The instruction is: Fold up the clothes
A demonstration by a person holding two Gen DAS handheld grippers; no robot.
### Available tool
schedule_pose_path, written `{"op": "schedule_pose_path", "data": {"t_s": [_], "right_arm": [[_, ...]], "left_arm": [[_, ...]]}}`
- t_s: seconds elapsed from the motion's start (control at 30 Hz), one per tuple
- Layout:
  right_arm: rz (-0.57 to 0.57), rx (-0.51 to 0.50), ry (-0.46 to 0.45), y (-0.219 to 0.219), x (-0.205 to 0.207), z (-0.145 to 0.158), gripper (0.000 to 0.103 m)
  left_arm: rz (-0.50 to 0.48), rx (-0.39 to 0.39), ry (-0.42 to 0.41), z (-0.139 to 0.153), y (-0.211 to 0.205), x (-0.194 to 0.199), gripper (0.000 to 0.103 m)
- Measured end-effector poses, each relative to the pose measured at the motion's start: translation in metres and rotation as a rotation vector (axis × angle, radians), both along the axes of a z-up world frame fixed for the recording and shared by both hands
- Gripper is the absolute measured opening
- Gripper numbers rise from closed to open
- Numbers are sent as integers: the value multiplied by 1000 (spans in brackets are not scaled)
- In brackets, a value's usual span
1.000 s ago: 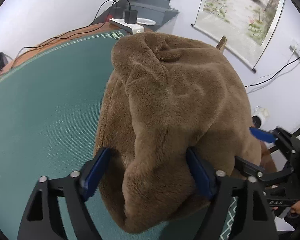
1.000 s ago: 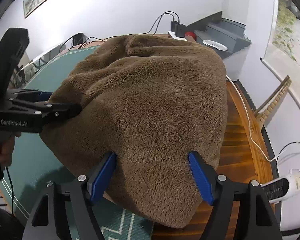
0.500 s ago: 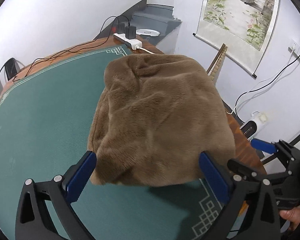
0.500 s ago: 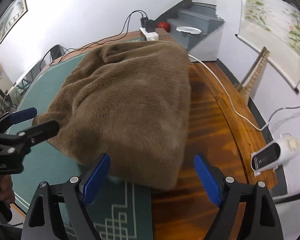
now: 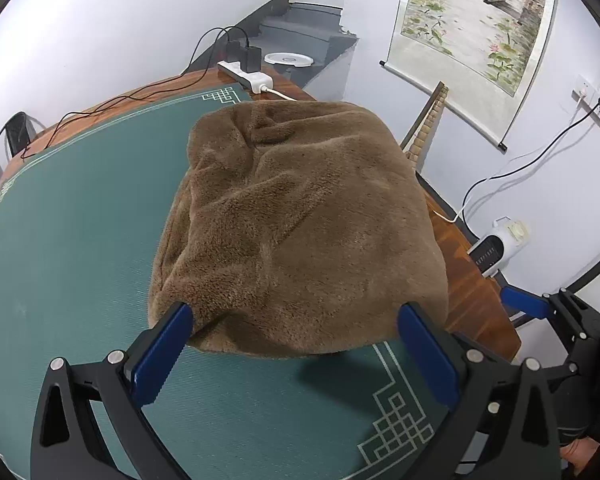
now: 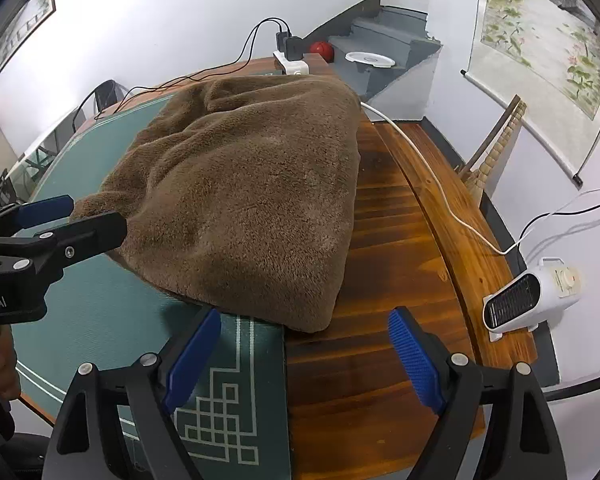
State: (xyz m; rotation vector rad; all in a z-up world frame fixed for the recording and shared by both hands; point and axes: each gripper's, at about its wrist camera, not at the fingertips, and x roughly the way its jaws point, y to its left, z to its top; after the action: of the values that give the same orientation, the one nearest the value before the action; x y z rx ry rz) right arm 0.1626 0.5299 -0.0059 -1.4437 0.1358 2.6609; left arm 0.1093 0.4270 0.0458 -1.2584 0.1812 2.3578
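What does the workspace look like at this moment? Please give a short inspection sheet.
Surface: green mat on a wooden table.
Job's things: folded brown fleece garment, lying partly over the mat's edge.
Clutter: nothing seen beside the power strip.
Grippers: left gripper and right gripper open, holding nothing.
Cables: white power strip with black chargers; white cord across the wood.
Surroundings: small white heater, wall scroll, grey steps.

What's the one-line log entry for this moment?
fold | left gripper open, empty | right gripper open, empty | brown fleece garment folded on table
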Motion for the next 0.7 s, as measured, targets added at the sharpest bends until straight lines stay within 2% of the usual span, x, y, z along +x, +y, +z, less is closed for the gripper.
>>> {"op": "schedule_pose_path", "data": {"t_s": [0.33, 0.53, 0.7], "right_arm": [[-6, 6, 13, -3, 0, 4, 88], [-25, 71, 59, -9, -1, 16, 88], [-36, 76, 54, -10, -4, 15, 88]], "left_arm": [[23, -24, 42, 7, -4, 0, 103], [55, -41, 59, 12, -10, -4, 103], [69, -46, 51, 8, -14, -7, 103]]}}
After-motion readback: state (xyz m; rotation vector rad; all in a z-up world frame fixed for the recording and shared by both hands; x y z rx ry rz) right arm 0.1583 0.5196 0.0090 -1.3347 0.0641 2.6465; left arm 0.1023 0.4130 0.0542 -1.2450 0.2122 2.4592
